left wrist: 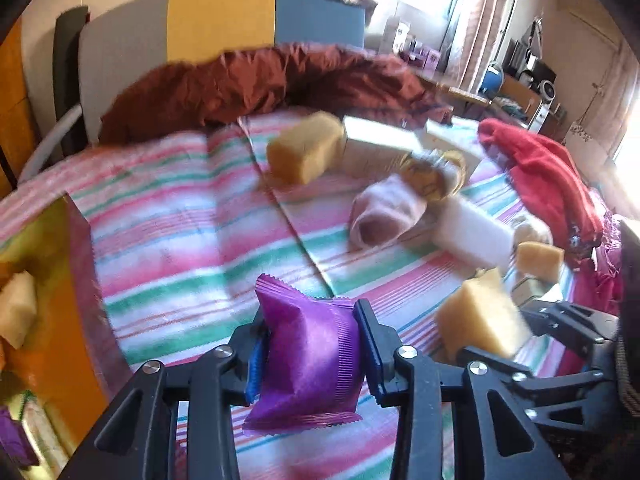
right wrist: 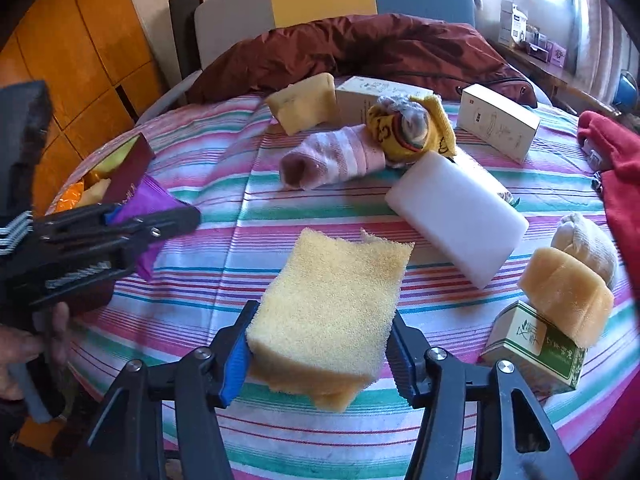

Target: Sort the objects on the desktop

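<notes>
While your left gripper [left wrist: 310, 354] pinches the purple packet [left wrist: 308, 356] above the striped table's [right wrist: 208, 184] left edge near the box [right wrist: 128, 176], your right gripper [right wrist: 320, 354] clamps the yellow sponge [right wrist: 332, 304] above the near edge, short of the white block [right wrist: 456, 216].

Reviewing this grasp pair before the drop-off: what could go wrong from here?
1. The shiny purple foil packet is pinched by the left gripper across its puffy middle; it might slip or burst.
2. The yellow porous sponge block juts far past the right gripper and could snag the white foam block.
</notes>
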{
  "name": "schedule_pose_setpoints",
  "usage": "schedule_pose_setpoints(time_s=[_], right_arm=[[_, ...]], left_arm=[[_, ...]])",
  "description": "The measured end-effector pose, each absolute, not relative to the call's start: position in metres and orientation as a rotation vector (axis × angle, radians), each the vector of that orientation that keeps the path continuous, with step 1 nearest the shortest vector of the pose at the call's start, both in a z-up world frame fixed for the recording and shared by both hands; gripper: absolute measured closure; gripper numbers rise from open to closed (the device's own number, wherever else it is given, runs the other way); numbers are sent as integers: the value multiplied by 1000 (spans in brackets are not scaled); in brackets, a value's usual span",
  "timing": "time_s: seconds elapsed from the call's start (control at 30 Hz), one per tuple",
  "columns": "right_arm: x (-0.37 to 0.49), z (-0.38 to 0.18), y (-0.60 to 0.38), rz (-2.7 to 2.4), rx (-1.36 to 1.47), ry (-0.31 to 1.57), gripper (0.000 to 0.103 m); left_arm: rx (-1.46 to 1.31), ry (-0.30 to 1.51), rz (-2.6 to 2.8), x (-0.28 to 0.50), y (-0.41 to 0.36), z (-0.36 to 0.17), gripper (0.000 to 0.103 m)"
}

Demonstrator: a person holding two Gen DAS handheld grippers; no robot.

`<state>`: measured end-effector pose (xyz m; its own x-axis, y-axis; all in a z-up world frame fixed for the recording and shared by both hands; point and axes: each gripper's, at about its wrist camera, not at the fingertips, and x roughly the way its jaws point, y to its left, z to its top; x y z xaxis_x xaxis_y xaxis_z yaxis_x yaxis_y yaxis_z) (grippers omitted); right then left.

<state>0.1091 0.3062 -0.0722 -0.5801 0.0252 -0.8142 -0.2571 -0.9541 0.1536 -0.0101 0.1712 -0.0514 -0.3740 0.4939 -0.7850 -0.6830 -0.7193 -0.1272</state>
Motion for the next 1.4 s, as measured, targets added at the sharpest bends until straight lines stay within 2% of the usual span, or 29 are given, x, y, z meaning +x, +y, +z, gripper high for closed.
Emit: schedule_pose_setpoints(time_s=[0.27, 0.53, 0.97, 1.4], right_arm=[[105, -48, 285, 2703, -1281, 351, 44], [89, -24, 246, 2831, -1251, 277, 44], [46, 0, 168, 3036, -1286, 187, 44], [17, 2, 81, 3180, -1382, 35, 44]], left_arm=[[-1013, 246, 2250, -1, 138, -8, 63], [-1034, 183, 2418, -9, 83, 8, 63], [-1112, 64, 2657, -20, -11, 3, 63], [-1217, 42, 2814, -26, -74, -21, 63]])
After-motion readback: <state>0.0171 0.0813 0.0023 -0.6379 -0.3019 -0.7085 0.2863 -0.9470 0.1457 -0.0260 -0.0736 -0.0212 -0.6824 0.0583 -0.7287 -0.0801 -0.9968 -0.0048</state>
